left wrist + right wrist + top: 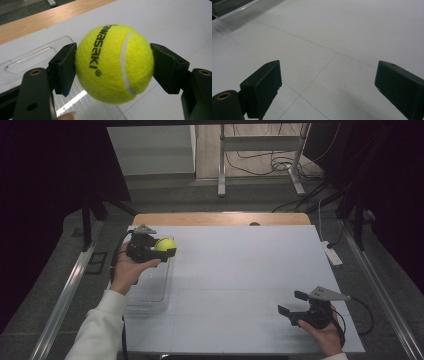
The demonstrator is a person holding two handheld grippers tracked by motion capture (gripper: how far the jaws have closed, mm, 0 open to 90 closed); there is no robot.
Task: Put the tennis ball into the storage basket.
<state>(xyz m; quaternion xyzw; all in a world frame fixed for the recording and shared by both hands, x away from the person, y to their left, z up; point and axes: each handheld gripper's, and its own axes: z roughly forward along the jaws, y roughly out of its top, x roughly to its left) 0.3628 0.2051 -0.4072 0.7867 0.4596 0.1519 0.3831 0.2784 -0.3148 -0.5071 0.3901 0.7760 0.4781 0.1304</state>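
now the left gripper clamps the tennis ball by its sides, holding it over the far end of the clear tray, likely to drop it in. well right of the tray, the right gripper waits with jaws spread, holding nothing.

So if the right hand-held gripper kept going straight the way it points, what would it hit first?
Probably the white table top: the right hand-held gripper, jaws open and empty, tilts down toward bare surface. The clear container sits off to the side, likely missed.
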